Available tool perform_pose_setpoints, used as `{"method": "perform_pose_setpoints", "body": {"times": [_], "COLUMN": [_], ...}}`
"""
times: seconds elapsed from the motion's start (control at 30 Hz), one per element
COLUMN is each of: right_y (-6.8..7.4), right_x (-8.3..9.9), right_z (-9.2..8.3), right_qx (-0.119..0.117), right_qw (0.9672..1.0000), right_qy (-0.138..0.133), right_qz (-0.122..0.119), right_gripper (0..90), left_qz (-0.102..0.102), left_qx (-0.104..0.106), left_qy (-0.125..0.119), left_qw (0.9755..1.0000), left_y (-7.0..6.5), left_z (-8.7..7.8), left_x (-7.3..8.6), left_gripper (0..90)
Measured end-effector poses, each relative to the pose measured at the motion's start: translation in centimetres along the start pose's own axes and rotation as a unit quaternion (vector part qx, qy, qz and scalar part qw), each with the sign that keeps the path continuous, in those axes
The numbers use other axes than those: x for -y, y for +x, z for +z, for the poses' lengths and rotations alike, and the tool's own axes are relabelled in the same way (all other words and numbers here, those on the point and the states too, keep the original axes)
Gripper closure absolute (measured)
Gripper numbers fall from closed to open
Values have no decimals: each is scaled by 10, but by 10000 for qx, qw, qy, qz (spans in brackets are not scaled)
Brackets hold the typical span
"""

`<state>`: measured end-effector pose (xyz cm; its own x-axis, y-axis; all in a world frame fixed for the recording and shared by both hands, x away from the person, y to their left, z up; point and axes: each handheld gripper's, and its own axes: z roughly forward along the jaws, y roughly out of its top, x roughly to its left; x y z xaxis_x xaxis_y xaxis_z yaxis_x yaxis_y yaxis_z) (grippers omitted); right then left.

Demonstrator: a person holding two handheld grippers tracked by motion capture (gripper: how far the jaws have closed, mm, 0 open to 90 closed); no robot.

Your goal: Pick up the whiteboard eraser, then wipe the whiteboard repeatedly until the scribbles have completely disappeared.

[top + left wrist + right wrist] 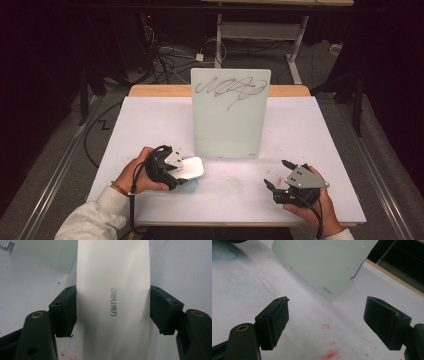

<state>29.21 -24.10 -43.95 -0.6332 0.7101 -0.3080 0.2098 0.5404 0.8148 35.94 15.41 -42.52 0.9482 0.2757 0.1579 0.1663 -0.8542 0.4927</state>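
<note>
A small whiteboard [230,112] stands upright at the middle of the white table [150,125], with a black scribble [230,89] across its top. My left gripper [187,170] is at the front left, shut on a white eraser [194,167]. In the left gripper view the eraser [112,277], printed "deli", is pinched between both pads [65,310], and the board's corner [50,252] lies beyond. My right gripper [276,173] rests at the front right, open. Nothing is between its jaws [327,315]; the whiteboard [324,262] is ahead of it.
A faint blue smudge [192,187] marks the table beside the eraser, and red marker stains [329,355] lie under the right gripper. The table's wooden back edge [160,91] shows behind the board. Cables [165,55] and a desk frame [260,30] are on the floor beyond.
</note>
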Motion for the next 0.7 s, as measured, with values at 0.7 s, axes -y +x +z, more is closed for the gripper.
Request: {"method": "perform_pose_setpoints", "body": {"times": [0.7], "right_y": [0], "right_x": [0], "right_z": [3], "right_qx": [56], "right_qw": [10000], "right_qy": [36], "right_qz": [-46], "right_gripper": [216], "left_qz": [-657], "left_qx": [-1130], "left_qy": [-1188], "left_qw": [9843], "left_y": [1], "left_z": [-19], "left_x": [3], "left_gripper": [292]}}
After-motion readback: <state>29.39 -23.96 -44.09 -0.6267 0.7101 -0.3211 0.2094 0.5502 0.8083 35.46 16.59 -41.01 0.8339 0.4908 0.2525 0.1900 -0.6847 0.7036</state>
